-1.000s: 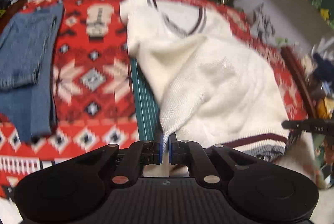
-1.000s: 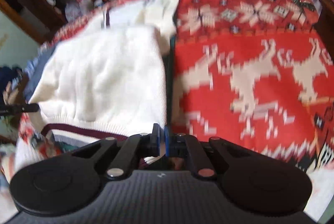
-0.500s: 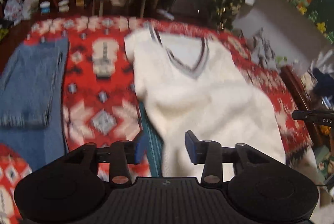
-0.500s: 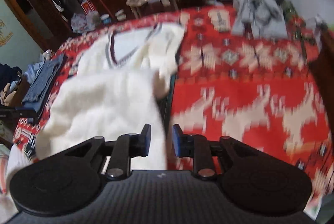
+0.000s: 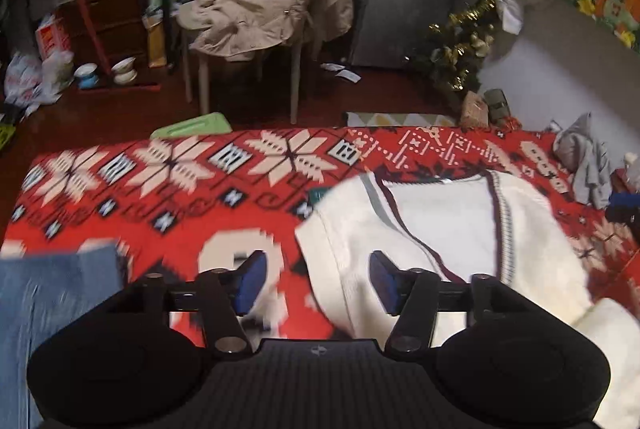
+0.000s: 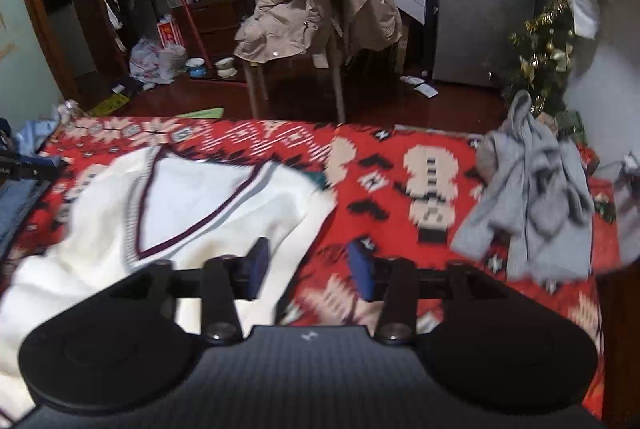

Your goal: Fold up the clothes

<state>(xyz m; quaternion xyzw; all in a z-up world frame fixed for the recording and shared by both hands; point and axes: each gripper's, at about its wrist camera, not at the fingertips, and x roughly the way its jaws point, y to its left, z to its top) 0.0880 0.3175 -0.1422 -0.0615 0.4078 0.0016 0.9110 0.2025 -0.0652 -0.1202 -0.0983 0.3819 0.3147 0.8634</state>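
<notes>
Above sweater [image 5: 452, 229], tongs [image 5: 316, 279] newly parted.

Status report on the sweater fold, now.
Left gripper and right gripper just opened, nothing between fingers. White sweater released, lying on red blanket. Nothing in the way.

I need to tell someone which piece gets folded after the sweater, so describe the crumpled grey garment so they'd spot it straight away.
Start at the red patterned blanket that covers the work surface. The white knitted V-neck sweater lies on one side of it; the crumpled grey garment sits on the opposite side, near the blanket's far corner. It is the only grey piece, bunched in a heap rather than laid flat.
</notes>
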